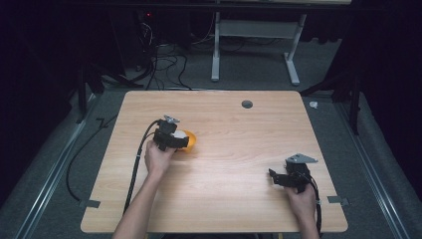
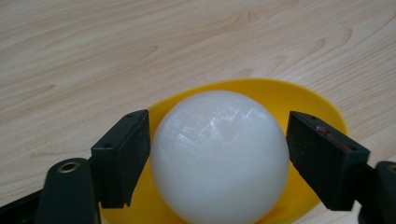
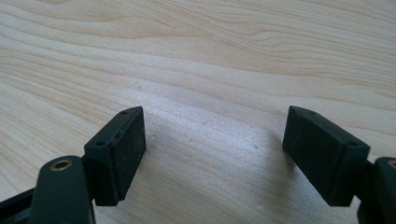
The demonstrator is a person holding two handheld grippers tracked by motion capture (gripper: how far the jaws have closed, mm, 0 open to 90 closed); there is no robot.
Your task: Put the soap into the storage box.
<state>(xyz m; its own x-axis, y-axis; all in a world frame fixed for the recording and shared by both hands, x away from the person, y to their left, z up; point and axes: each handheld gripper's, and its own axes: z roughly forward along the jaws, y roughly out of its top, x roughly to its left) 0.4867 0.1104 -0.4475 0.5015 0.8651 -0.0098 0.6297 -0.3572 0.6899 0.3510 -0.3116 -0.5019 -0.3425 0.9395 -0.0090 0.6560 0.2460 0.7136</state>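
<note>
On the light wooden table (image 1: pixel 234 164), seen from the high view, the left gripper (image 1: pixel 183 141) is reaching over a shallow yellow plastic bowl (image 1: pixel 192 141), while the right gripper (image 1: pixel 273 175) is sitting well apart. Its own view is showing a smooth white ball (image 2: pixel 219 156) lying in the bowl (image 2: pixel 299 100), jaws wide on either side. Right gripper view: jaws spreading wide over bare wood (image 3: pixel 201 60).

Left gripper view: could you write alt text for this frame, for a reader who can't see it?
A white ball sits in a yellow bowl between the left gripper's two open black fingers, one on each side of it with a slim gap. Pale wooden table lies behind.
</note>
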